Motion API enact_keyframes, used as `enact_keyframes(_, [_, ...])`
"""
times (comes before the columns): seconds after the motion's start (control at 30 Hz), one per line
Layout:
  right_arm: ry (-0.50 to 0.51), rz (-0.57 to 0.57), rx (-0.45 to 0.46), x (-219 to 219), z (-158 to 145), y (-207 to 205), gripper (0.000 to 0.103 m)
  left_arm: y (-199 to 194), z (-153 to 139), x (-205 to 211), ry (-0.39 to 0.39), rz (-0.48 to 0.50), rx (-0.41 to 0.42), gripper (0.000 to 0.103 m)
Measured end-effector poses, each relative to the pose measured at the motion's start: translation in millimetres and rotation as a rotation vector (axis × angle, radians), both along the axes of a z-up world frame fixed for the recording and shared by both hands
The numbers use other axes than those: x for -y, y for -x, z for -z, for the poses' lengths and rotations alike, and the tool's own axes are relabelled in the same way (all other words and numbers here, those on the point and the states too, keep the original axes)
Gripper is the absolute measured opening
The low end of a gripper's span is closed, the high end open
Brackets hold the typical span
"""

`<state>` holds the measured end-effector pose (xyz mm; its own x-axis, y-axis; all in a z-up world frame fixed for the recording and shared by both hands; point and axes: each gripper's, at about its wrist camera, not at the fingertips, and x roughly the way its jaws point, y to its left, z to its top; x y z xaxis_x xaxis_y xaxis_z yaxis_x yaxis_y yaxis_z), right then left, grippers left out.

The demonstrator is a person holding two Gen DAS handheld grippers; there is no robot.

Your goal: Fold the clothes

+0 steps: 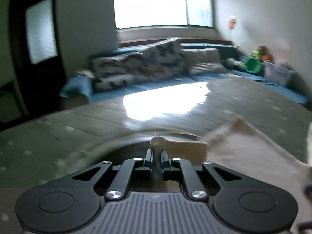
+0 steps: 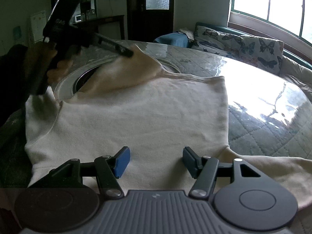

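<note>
In the left wrist view, the left gripper [image 1: 156, 155] is seen from behind with its two fingers [image 1: 148, 157] pressed close together. A fold of the cream garment [image 1: 230, 148] is clamped between them, and a small bunch of the cloth stands up just above the fingertips. From there the cloth runs to the right and is blurred. Under it, the quilted grey table cover [image 1: 78, 124] is seen with a bright glare, and a round recess [image 1: 134, 146] is partly shown just in front of the gripper. Behind the table a sofa with patterned cushions [image 1: 148, 62] is placed under a bright window [image 1: 161, 3].

In the right wrist view, the right gripper [image 2: 156, 160] is held low over the near part of the cream garment [image 2: 136, 117], with its blue pads [image 2: 122, 161] spread wide apart and nothing between them. The garment is laid mostly flat on the table cover [image 2: 263, 134]. Its far left part is lifted above the round recess [image 2: 68, 83] by the left gripper [image 2: 127, 53], which is held by a hand [image 2: 56, 66]. Butterfly cushions [image 2: 243, 44] are seen at the far right, and a dark door [image 2: 154, 7] at the back.
</note>
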<state>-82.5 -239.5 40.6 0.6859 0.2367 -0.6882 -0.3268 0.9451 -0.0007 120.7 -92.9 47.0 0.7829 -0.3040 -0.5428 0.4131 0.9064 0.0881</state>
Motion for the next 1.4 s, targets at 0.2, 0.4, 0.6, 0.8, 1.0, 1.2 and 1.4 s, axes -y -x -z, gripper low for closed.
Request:
enact_keyframes(0.2, [-0.001,0.003,-0.002,0,0,0,0.063,-30,20,-20,-0.056,-0.096,-0.037,0.008])
enact_keyframes(0.4, [0.008,-0.001,-0.008,-1,-1,-1,0.063,-28,39,-25,-0.082,-0.123,-0.081,0.013])
enact_keyframes(0.6, [0.0,0.001,0.019,1,-11,0,0.063,-28,19,-34,-0.053,-0.175,-0.051,0.033])
enact_keyframes(0.8, [0.012,0.013,0.053,3,-21,-5,0.063,27,-1,-25,-0.009,-0.008,-0.053,0.03])
enact_keyframes(1.0, [0.034,0.015,0.045,2,-18,-16,0.063,93,11,-10,-0.055,0.185,-0.095,0.03])
enact_keyframes(1.2, [0.046,0.014,0.032,0,-12,-18,0.063,126,29,-16,-0.085,0.2,-0.136,0.03])
enact_keyframes(1.4, [0.06,0.027,0.004,2,-3,-18,0.063,133,27,-28,-0.091,0.19,-0.153,0.028])
